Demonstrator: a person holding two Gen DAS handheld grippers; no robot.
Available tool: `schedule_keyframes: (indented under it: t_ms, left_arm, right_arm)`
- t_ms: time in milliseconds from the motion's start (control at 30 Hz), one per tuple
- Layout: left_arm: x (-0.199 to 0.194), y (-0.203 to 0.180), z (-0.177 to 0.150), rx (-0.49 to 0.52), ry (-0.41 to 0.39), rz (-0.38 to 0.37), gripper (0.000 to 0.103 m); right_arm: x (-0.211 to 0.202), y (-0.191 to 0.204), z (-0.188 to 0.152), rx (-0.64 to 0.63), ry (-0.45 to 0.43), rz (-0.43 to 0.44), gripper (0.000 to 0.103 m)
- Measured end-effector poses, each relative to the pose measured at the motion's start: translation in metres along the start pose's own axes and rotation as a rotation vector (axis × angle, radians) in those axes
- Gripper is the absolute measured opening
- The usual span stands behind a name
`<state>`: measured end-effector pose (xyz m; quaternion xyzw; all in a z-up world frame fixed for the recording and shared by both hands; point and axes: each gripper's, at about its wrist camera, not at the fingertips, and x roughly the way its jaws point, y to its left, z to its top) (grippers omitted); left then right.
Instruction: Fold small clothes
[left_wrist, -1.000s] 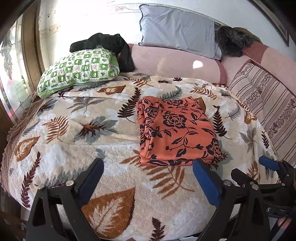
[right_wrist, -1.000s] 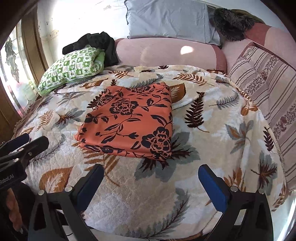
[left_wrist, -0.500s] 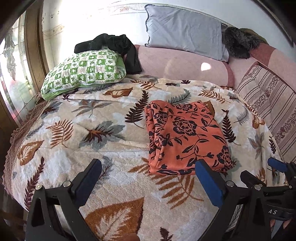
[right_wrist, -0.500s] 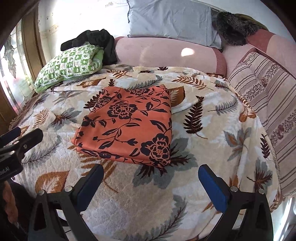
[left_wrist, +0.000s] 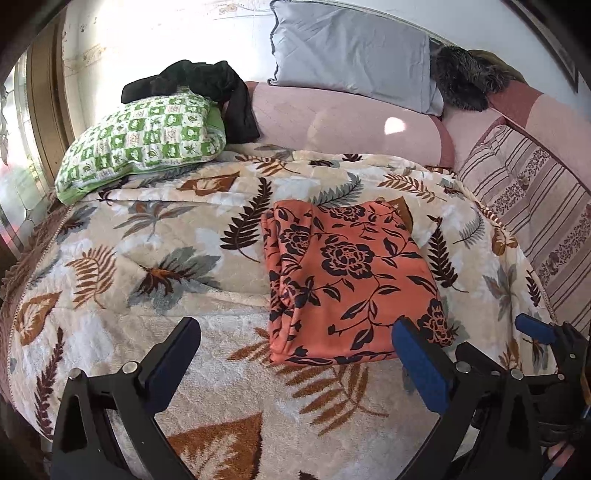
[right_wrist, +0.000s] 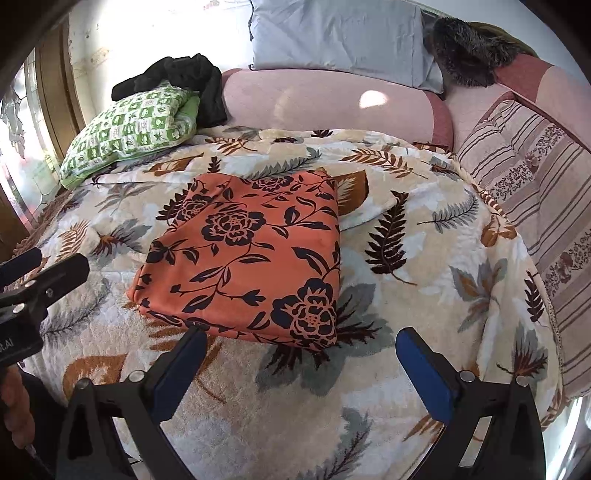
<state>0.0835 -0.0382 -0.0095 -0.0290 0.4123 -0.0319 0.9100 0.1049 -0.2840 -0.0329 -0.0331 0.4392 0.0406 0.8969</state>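
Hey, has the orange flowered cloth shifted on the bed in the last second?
No. The orange cloth sits where it was on the blanket: the same brown leaf still peeks out at its far right corner.

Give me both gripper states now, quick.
Left hand-held gripper: open, holding nothing.
Right hand-held gripper: open, holding nothing; orange cloth lies folded on the bed.

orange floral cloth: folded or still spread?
Folded. The orange floral cloth lies as a compact rectangle on the blanket, layered edges stacked along its left side.
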Motion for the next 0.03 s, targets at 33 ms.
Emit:
schedule_keyframes:
  t_ms: [33]
  left_arm:
    - [0.0029,-0.0015,0.0016,0.009,0.002,0.007,0.103]
  right_arm:
    - [0.0014,0.0001,0.0012,0.001,0.001,0.002,0.103]
